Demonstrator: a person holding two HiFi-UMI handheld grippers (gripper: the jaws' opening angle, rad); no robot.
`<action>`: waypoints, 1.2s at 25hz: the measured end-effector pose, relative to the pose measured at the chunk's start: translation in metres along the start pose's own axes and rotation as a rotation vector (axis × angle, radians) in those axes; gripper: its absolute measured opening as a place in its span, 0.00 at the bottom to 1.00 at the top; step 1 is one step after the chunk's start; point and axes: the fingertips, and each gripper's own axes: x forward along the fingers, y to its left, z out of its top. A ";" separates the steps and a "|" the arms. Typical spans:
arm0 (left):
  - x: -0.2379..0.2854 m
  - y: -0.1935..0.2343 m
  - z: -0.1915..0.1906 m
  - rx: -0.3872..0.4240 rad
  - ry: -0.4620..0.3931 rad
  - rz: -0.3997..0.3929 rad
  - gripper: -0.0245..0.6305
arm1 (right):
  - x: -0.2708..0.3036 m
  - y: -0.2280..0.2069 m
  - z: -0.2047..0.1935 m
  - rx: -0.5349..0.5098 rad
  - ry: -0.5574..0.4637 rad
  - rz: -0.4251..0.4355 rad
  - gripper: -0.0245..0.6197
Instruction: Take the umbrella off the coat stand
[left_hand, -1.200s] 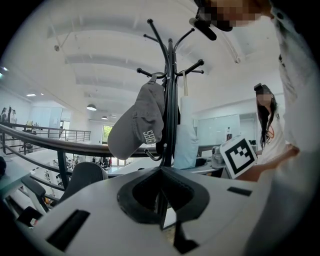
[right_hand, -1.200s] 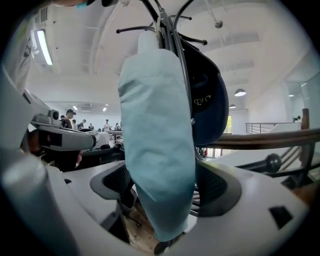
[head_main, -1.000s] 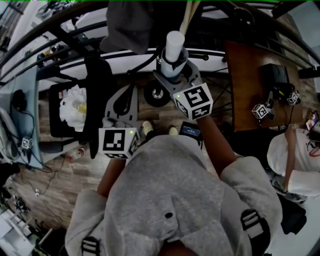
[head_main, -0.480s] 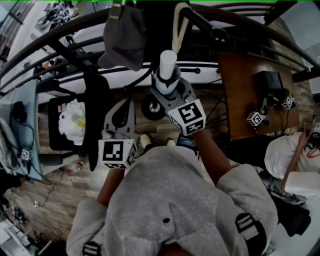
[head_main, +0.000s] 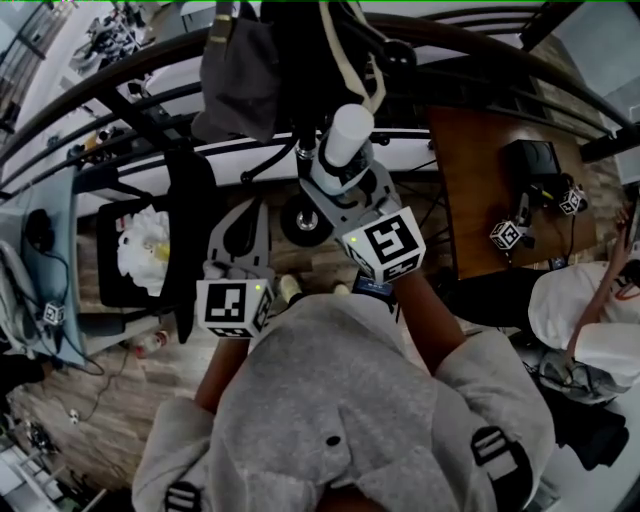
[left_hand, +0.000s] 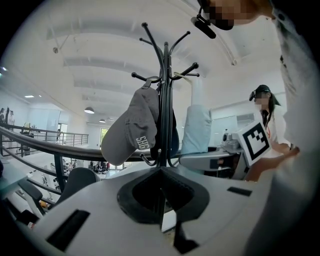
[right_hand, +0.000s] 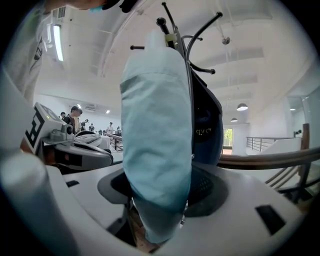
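— Where is the umbrella (right_hand: 157, 125)?
— Folded, pale blue, upright just beside the coat stand (left_hand: 164, 100), pinched by the right tongs (right_hand: 159, 182). Its strap (left_hand: 183, 76) seems looped over a hook (left_hand: 193, 67).
— And the left tongs (left_hand: 161, 172)?
— Pressed together, holding nothing.

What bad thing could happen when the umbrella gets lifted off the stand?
The umbrella, held in the right gripper, seems looped over a hook, so it might snag and tip the stand. The cap hangs close by and could get knocked off.
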 end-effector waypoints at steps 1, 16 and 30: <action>0.000 -0.002 0.001 0.001 -0.001 -0.002 0.06 | -0.003 0.001 0.004 0.008 -0.007 0.006 0.47; -0.007 -0.023 0.014 0.017 -0.029 -0.032 0.06 | -0.051 0.018 0.071 0.002 -0.151 0.047 0.47; -0.009 -0.037 0.013 0.024 -0.017 -0.038 0.06 | -0.090 0.016 0.083 0.014 -0.190 0.045 0.47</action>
